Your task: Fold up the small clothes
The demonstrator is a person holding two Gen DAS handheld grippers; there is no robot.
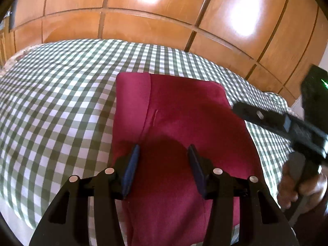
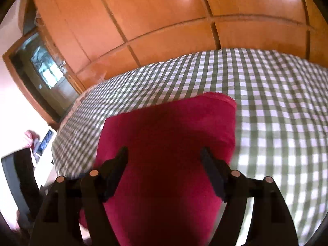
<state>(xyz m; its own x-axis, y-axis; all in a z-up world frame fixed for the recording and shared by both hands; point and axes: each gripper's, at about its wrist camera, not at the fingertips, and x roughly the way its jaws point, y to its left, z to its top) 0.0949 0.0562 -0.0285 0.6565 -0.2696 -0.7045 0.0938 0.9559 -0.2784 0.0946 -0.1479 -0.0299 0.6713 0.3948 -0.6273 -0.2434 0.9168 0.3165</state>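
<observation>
Behind red cloth (image 1: 174, 123): checked bedspread (image 1: 61, 102), wood wardrobe (image 1: 143, 24).

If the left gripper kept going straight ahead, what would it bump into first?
Most likely the red garment. The left gripper points down at it with open jaws and nothing between them; the checked bedcover lies underneath. How near it hangs is unclear.

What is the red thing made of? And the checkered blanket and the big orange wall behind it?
The red garment looks like soft, matte knit cloth, maybe fleece: it folds, shows a stitched seam and no shine. The checkered cover seems thin woven cotton, printed green and white. The orange wall looks like glossy varnished wood panels, since light glares off it.
</observation>
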